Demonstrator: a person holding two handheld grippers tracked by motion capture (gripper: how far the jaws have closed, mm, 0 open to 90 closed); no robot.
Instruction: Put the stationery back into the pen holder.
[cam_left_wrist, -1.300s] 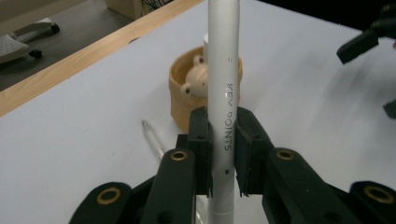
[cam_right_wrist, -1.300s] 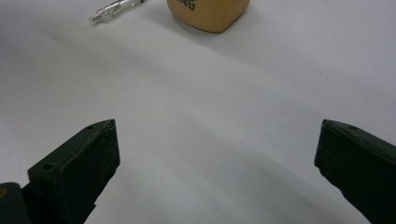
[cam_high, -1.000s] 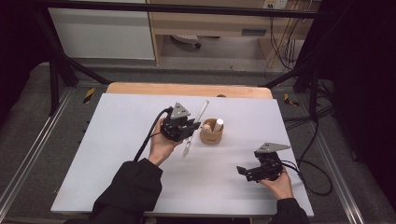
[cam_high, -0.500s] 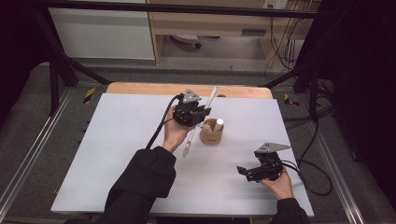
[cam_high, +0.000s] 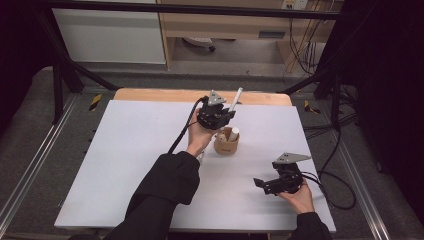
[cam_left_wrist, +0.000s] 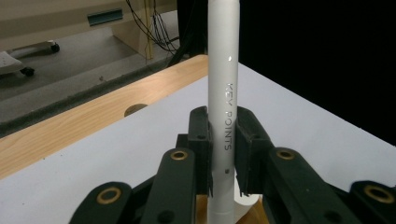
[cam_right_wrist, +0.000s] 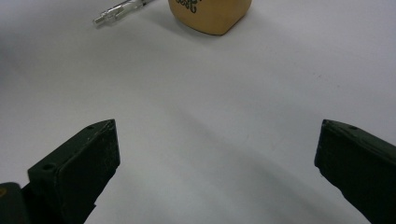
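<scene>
I have the white pen (cam_left_wrist: 223, 93) pinched between the two black jaws of my left gripper (cam_high: 216, 116). The jaws are closed tight on it, one on each side, near the words printed on its barrel. In the high view the pen (cam_high: 235, 96) sticks up and away from the gripper, leaning toward the far edge of the table (cam_high: 115, 150). Its low end points down at the little wooden cup (cam_high: 226, 145), which stands just below and beside my left gripper. Another white stick (cam_high: 233, 133) is in the cup.

I think the pen is light and hard. It is smooth and round, so it can slip or twist in the jaws if I squeeze too softly. I like the hold I have now, close to the middle, because the pen does not tip much there. It looks like plastic, so I should not crush it.

My right gripper (cam_high: 278, 183) rests low near the front right of the table, well apart from the cup. Its jaws are spread wide with nothing between them. In the right gripper view I see the cup (cam_right_wrist: 211, 15) far ahead and a clear pen (cam_right_wrist: 122, 11) lying flat on the table beside it. That one looks thin and may roll.
</scene>
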